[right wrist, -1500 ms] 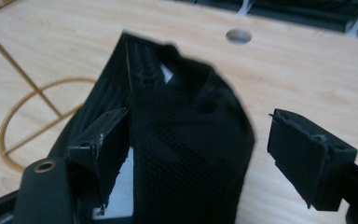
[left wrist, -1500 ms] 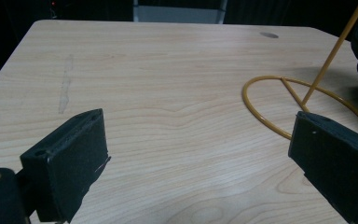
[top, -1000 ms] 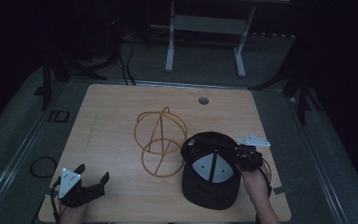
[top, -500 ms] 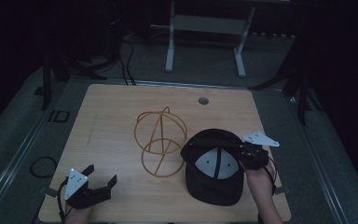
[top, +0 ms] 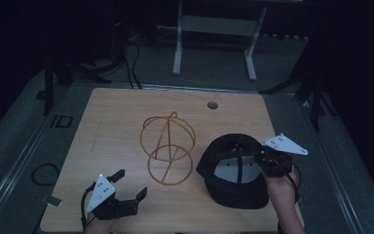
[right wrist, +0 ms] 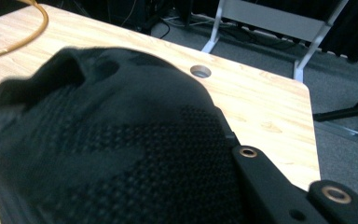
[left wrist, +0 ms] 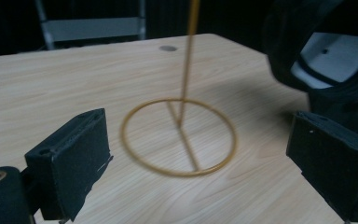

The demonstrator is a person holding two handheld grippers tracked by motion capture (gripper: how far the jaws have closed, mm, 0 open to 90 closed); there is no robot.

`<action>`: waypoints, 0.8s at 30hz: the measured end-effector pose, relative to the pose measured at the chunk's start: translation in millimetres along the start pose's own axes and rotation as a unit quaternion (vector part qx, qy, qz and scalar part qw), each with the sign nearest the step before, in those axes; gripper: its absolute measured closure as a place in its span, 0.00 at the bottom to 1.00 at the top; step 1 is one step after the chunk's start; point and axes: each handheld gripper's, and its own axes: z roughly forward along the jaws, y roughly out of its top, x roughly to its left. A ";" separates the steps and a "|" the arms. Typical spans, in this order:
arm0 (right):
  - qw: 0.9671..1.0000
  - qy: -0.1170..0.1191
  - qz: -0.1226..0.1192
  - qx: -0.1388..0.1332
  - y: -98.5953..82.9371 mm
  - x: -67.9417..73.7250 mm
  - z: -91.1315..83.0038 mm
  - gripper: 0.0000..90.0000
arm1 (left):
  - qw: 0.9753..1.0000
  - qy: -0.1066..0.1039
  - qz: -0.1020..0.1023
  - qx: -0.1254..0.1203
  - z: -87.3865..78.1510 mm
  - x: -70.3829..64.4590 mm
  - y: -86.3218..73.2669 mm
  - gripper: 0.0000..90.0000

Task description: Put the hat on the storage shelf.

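Observation:
A black cap (top: 233, 190) with a pale lining lies upside down at the table's right. My right gripper (top: 267, 163) is shut on the cap's rim, and the cap's black mesh crown (right wrist: 121, 154) covers its jaws in the right gripper view. A golden wire stand (top: 168, 148) of rings on a post stands at mid-table. My left gripper (top: 130, 183) is open near the front edge, just left of the stand's base ring (left wrist: 179, 135). Its jaws stand wide apart in the left gripper view, with the cap (left wrist: 326, 56) beyond them at the upper right.
The wooden table (top: 112, 122) has a round cable hole (top: 212, 105) near its far edge. Behind it stands a white metal frame (top: 214, 29) on the dark floor. A loose cable loop (top: 44, 173) lies off the table's left side.
My left gripper has slid right toward the stand's base, still open. My right gripper has shifted a little right with the cap in it, and the cap has tipped up.

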 end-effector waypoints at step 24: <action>0.999 0.028 -0.016 -0.042 10.4 6.1 -31.7 0.98 | 0.993 -0.102 0.064 0.001 54.9 -82.3 56.9 0.11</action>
